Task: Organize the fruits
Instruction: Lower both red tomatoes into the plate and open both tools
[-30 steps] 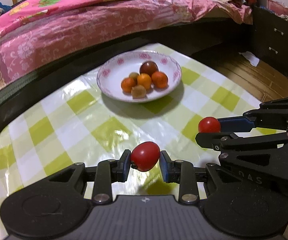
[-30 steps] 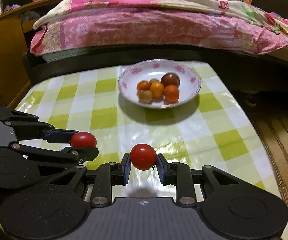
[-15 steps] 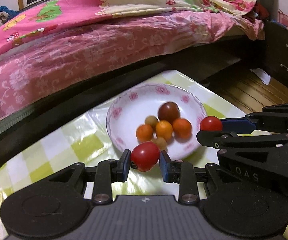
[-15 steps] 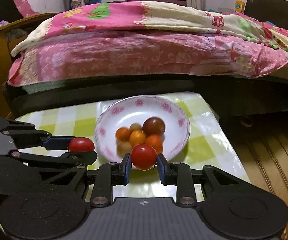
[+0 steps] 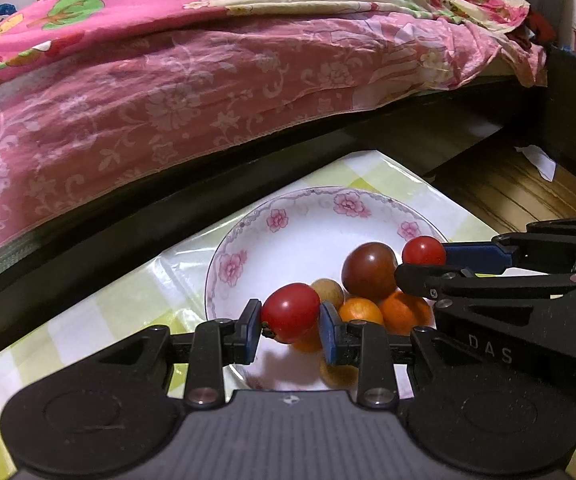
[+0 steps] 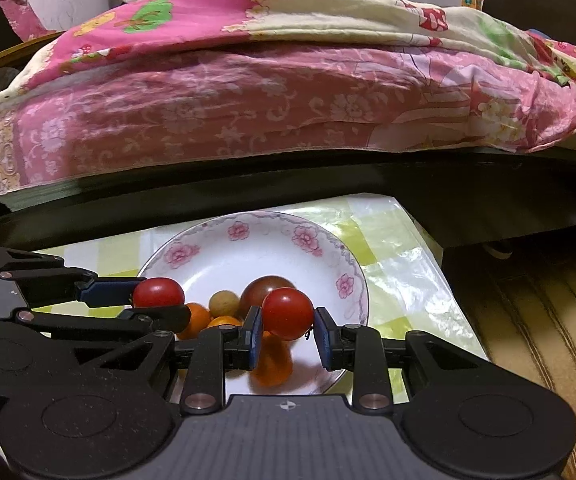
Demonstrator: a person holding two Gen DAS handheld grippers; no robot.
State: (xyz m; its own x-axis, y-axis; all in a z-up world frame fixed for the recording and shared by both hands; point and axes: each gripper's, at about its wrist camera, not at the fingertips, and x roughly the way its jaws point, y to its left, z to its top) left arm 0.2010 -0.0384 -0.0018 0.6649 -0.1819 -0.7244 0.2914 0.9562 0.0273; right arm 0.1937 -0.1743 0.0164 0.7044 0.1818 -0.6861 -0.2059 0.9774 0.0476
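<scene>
In my left gripper (image 5: 290, 318) I clench one red tomato (image 5: 290, 312) between the blue pads, and it hangs over the near left part of the plate (image 5: 288, 224), above the fruit already lying there. This tomato is slightly egg-shaped, its long axis running roughly across from pad to pad. The open white floor of the plate lies ahead and a little left of it, while the heap sits straight below and to the right, so I judge the left one should be let go towards that bare side to avoid knocking the pile.

In the middle, counted across both views, the plate seems to hold five pieces: one dark brownish-red tomato (image 5: 370, 270), one small tan-green fruit (image 5: 330, 290) and three orange ones, one of them (image 5: 402, 312) beside the dark tomato. A sixth yellowish shape low under my left gripper is blurred; I cannot tell whether it is fruit or reflection.

On the right, my right gripper (image 6: 287, 322) grips a second red tomato (image 6: 288, 313), rounder, hanging over the near right part of the plate, just in front of the dark tomato. Both grippers are over the plate side by side, neither clearly nearer. That makes two red tomatoes held, one plate on the checked tablecloth (image 6: 400, 264), with the bed (image 6: 247, 100) behind.
</scene>
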